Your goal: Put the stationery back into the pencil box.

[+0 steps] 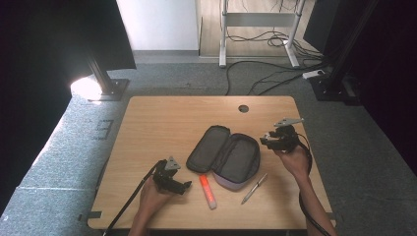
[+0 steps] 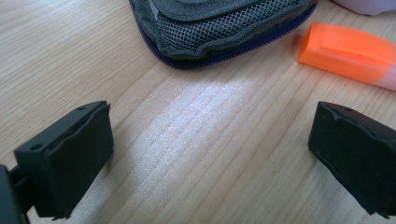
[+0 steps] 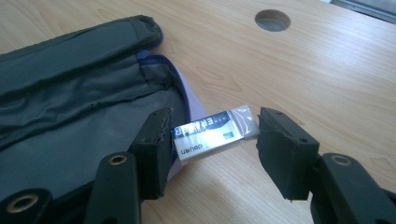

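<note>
An open dark grey pencil case [image 1: 228,155] lies in the middle of the wooden table [image 1: 157,123]. My right gripper [image 1: 269,140] hovers at the case's right edge. In the right gripper view this gripper [image 3: 215,128] is shut on a small grey-and-white wrapped eraser [image 3: 205,137], held by its two ends just above the case's lilac rim [image 3: 194,105]. My left gripper [image 1: 182,187] rests low at the front left. Its jaws [image 2: 212,135] stand wide open over bare wood. The case's mesh corner [image 2: 219,23] and an orange highlighter [image 2: 348,53] lie just beyond them.
The orange highlighter [image 1: 208,191] and a silver pen [image 1: 254,188] lie in front of the case. A round cable hole [image 1: 243,108] sits near the table's far edge. Cables trail from both grippers off the near edge.
</note>
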### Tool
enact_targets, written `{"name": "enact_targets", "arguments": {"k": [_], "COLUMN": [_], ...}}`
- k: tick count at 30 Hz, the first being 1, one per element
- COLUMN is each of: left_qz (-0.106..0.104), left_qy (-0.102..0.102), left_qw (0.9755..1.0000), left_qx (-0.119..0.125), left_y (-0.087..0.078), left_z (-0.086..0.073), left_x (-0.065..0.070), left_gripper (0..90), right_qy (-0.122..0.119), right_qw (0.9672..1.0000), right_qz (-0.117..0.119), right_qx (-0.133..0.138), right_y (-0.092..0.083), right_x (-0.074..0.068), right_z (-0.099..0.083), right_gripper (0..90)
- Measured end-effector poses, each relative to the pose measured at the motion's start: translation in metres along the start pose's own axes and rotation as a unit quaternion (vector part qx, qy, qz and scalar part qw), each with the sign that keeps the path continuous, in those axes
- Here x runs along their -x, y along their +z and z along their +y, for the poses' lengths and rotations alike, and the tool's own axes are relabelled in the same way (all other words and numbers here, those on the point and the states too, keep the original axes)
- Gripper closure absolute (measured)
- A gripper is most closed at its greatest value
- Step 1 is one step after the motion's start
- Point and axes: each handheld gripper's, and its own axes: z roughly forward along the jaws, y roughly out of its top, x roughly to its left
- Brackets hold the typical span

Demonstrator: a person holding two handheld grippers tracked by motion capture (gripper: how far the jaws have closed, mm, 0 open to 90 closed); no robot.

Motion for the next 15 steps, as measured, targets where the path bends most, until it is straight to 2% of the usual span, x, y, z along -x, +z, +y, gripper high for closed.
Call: {"name": "enact_targets", "arguments": {"k": [15], "left_qz": [0.000], "left_qy": [0.000], "left_qw": [1.0000], "left_qx": [0.000], "left_y": [0.000], "left_z": [0.000], "left_x": [0.000], "left_gripper": [0.0], "right_qy": [-0.025], "right_qw": [0.9995], "right_qz": [0.021], "right_qx": [-0.001], "right_y": [0.008], "right_x": [-0.022], "right_z": [0.012], "right_gripper": [45.0]}}
